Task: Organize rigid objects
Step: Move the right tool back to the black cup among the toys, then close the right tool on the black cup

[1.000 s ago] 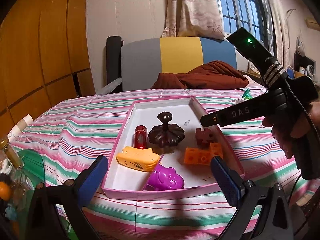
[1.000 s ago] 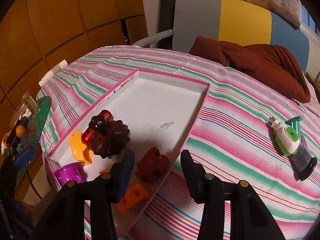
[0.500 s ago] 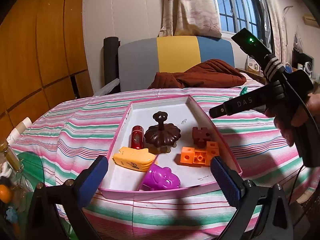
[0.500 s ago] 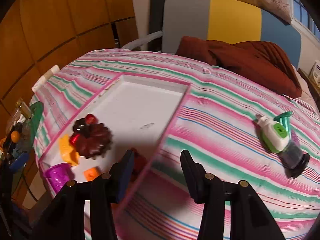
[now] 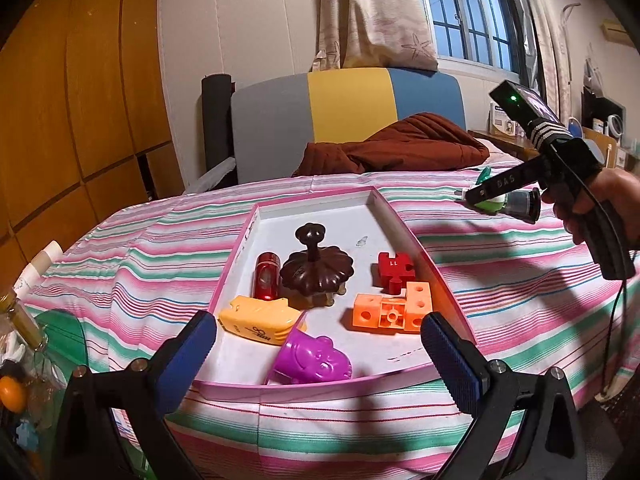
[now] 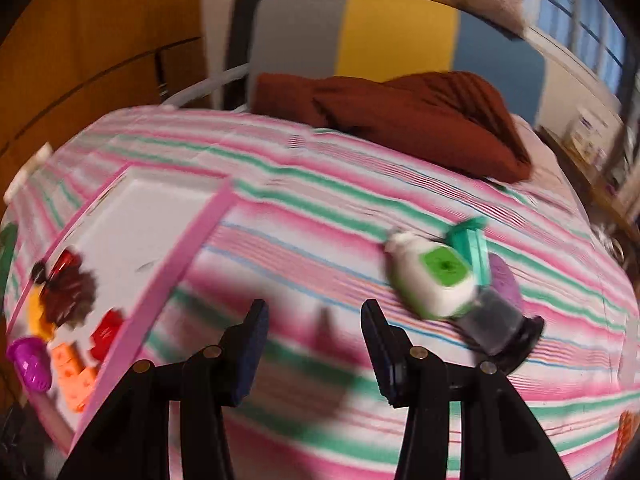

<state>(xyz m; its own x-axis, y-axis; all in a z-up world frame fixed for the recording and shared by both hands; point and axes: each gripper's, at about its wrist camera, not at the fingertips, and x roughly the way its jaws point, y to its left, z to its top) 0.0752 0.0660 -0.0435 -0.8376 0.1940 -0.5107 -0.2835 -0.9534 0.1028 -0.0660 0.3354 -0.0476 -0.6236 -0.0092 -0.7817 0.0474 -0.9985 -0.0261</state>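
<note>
While my right gripper [image 6: 314, 346] hangs with parted, empty jaws over the pink-and-green striped cloth [image 6: 304, 216], the white-and-green plastic bottle-shaped toy [image 6: 434, 280] lies just beside it. My left gripper [image 5: 318, 354] is spread wide, also empty, before the pink-rimmed white tray [image 5: 440, 276] holding the orange plastic block piece [image 5: 392, 308].

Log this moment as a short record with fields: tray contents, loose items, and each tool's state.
tray: pink-rimmed tray on the striped cloth
in tray: red cylinder, brown knobbed lid, red puzzle piece, orange blocks, yellow toy, purple toy
outside tray: green and white toy beside a dark cup-like item, on the cloth to the tray's right
left tool: open, empty, at the tray's near edge
right tool: open, empty, over bare cloth between tray and green toy
</note>
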